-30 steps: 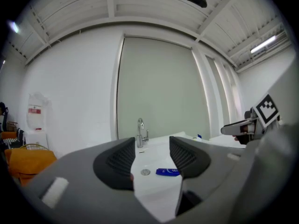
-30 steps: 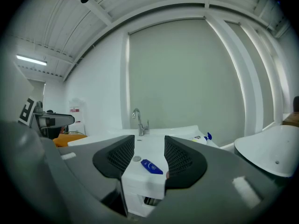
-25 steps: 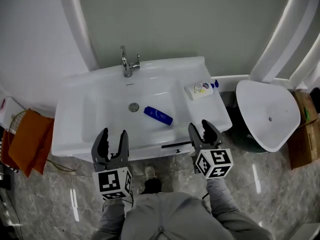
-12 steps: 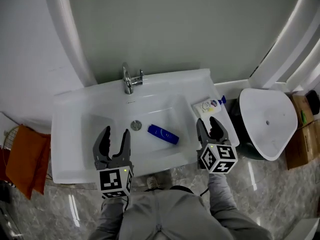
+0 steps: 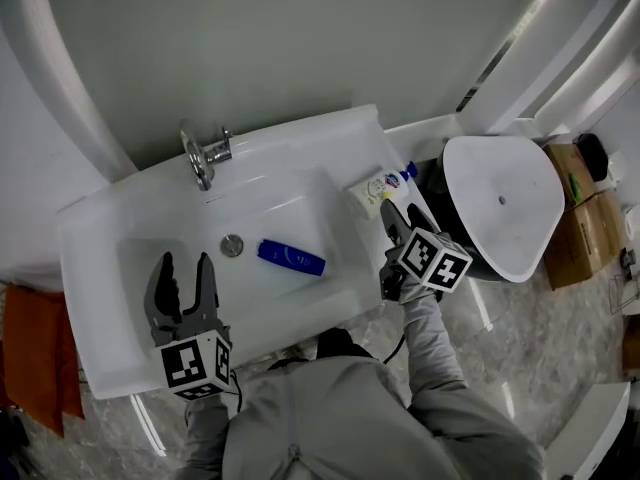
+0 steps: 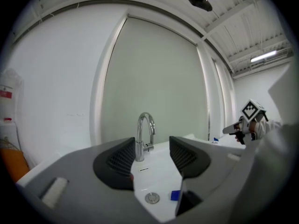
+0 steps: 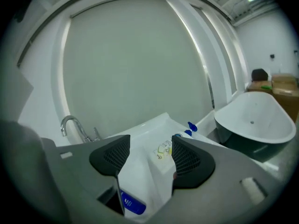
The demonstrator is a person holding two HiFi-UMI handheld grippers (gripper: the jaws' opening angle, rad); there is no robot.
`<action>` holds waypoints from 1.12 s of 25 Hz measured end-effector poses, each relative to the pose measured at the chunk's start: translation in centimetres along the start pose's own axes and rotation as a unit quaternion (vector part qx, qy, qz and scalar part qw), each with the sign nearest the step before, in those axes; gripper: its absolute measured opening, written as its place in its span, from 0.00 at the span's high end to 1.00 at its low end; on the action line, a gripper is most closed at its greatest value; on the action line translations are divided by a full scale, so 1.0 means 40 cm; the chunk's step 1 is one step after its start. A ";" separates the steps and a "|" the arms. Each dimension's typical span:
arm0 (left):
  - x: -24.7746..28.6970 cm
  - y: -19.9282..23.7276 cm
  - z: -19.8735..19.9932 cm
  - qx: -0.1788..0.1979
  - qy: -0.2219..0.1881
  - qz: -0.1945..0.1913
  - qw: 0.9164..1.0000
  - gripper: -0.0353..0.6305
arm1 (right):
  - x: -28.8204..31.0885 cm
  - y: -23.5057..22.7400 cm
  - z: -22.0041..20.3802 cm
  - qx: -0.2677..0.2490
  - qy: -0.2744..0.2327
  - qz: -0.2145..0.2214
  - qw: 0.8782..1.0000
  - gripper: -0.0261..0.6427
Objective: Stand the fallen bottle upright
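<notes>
A blue bottle [image 5: 291, 257] lies on its side in the white sink's basin [image 5: 150, 258], right of the drain [image 5: 232, 245]. It also shows low in the right gripper view as the blue bottle [image 7: 133, 204]. A white bottle with a blue cap [image 5: 378, 184] lies flat on the sink's right ledge. My right gripper [image 5: 393, 226] hovers just in front of it, and its jaws have just been opening, with nothing between them. Beyond the right gripper [image 7: 149, 157] the white bottle [image 7: 163, 153] is seen. My left gripper [image 5: 183, 273] is open and empty over the basin's left side.
A chrome faucet [image 5: 205, 153] stands at the back of the sink. A large white freestanding basin [image 5: 500, 208] sits to the right, with cardboard boxes [image 5: 580, 218] past it. Orange cloth [image 5: 30, 348] lies at the far left. The person's legs are below the sink's front edge.
Both grippers have moved forward over the sink. The right one went toward the white bottle on the ledge, rolled, and its jaws parted. The bottles have not moved.
</notes>
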State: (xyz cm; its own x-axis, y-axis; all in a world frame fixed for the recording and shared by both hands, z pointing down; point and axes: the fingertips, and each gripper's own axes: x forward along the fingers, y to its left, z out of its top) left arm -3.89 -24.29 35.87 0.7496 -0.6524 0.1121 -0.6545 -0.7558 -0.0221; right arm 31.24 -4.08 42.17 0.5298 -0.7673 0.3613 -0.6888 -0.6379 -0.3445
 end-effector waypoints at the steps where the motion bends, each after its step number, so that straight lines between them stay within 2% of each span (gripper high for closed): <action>1: 0.003 0.003 -0.003 -0.002 0.001 0.004 1.000 0.53 | 0.020 -0.023 -0.006 0.023 0.010 -0.003 1.000 0.56; 6: 0.027 0.010 -0.013 -0.010 0.009 0.022 1.000 0.53 | 0.120 -0.118 -0.026 0.090 0.051 -0.033 0.994 0.39; 10: 0.051 0.014 -0.020 -0.016 0.012 0.034 0.999 0.53 | 0.199 -0.171 -0.045 0.126 0.084 -0.057 0.987 0.32; 12: 0.062 0.018 -0.023 -0.019 0.014 0.040 0.999 0.53 | 0.235 -0.187 -0.055 0.126 0.102 -0.072 0.984 0.31; 17: 0.081 0.032 -0.039 -0.031 0.020 0.051 0.998 0.53 | 0.289 -0.219 -0.074 0.085 0.131 -0.127 0.979 0.28; 24: 0.094 0.064 -0.069 -0.051 0.029 0.062 0.996 0.53 | 0.336 -0.269 -0.116 0.128 0.172 -0.176 0.961 0.24; 28: 0.097 0.081 -0.079 -0.059 0.031 0.064 0.996 0.53 | 0.346 -0.286 -0.132 0.132 0.184 -0.199 0.953 0.23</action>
State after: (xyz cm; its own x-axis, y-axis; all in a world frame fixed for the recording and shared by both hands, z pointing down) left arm -3.41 -29.09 39.39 0.6543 -0.7354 0.1762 -0.7539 -0.6526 0.0760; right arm 43.85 -7.05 55.71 0.4800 -0.4164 0.7721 -0.2957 -0.9055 -0.3044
